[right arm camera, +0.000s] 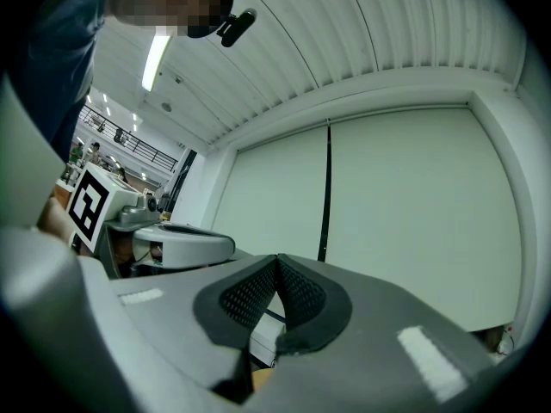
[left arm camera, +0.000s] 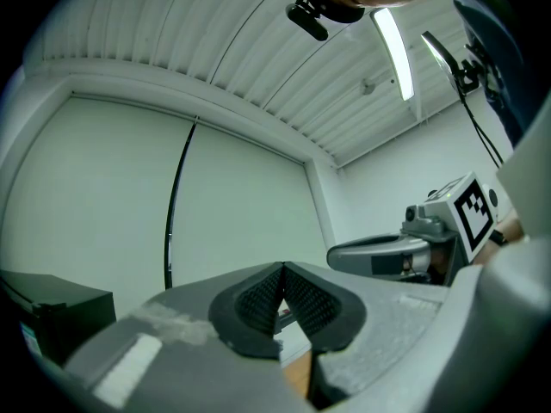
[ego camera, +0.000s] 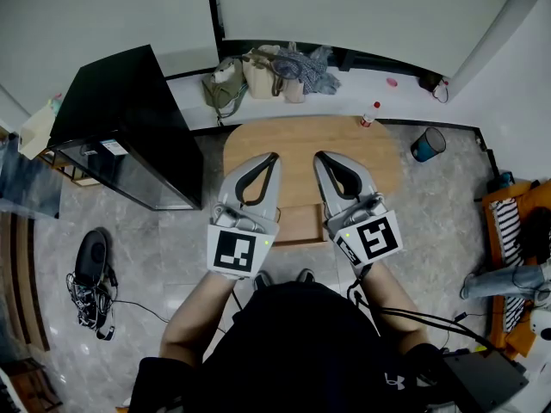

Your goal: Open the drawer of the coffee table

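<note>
Grey tiled floor (ego camera: 155, 256) fills most of the head view. A black cabinet (ego camera: 129, 127) stands at the left, near the rounded wooden surface (ego camera: 301, 140) in the middle. The person (ego camera: 293, 342) stands at its near side with both forearms stretched out over it.

The left claw (ego camera: 274, 156) (left arm camera: 282, 267) is fully closed, pads meeting, with nothing between them. The right claw (ego camera: 318, 156) (right arm camera: 276, 258) is likewise closed and empty. The two are held side by side above the surface's near half, tips pointing toward the far wall.

The drawer (ego camera: 301, 224) shows as a wooden panel at the surface's near edge, between the two claws and below them; neither claw touches it.

Bags (ego camera: 258, 76) lie against the far wall. A blue cup (ego camera: 428, 144) sits on the floor to the right. A small red-capped bottle (ego camera: 369, 115) stands at the surface's far right edge.
</note>
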Tool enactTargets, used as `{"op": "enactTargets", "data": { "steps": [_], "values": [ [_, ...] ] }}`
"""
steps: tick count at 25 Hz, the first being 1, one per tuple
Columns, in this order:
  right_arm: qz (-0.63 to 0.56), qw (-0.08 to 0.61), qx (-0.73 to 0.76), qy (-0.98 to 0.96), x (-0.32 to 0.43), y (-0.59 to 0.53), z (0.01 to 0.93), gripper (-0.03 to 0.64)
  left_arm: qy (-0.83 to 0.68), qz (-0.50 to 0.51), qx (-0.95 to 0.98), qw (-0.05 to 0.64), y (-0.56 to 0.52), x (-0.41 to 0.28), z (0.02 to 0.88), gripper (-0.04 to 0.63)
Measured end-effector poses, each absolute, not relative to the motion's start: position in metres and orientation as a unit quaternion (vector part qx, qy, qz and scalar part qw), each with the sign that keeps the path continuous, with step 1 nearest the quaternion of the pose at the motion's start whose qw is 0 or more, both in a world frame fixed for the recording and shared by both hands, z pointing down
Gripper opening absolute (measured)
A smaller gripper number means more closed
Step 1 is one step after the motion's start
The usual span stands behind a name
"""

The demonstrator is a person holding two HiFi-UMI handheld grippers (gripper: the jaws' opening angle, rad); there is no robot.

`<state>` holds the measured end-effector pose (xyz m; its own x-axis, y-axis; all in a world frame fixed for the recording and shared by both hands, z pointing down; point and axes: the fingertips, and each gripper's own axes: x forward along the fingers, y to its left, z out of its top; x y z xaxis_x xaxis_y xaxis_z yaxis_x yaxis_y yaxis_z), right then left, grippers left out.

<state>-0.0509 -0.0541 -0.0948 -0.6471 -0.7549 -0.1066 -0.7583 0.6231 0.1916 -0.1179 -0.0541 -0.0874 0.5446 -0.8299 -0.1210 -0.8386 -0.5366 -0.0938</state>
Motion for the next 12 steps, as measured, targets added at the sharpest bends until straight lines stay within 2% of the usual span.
{"op": "enactTargets", "data": {
  "steps": [12],
  "values": [
    [0.106,0.009,-0.426,0.898,-0.0532,-0.0499,-0.0922,-0.002,0.472,0.029,-0.879,0.068,-0.0497,-0.1205,-0.0844,0.002]
  ]
}}
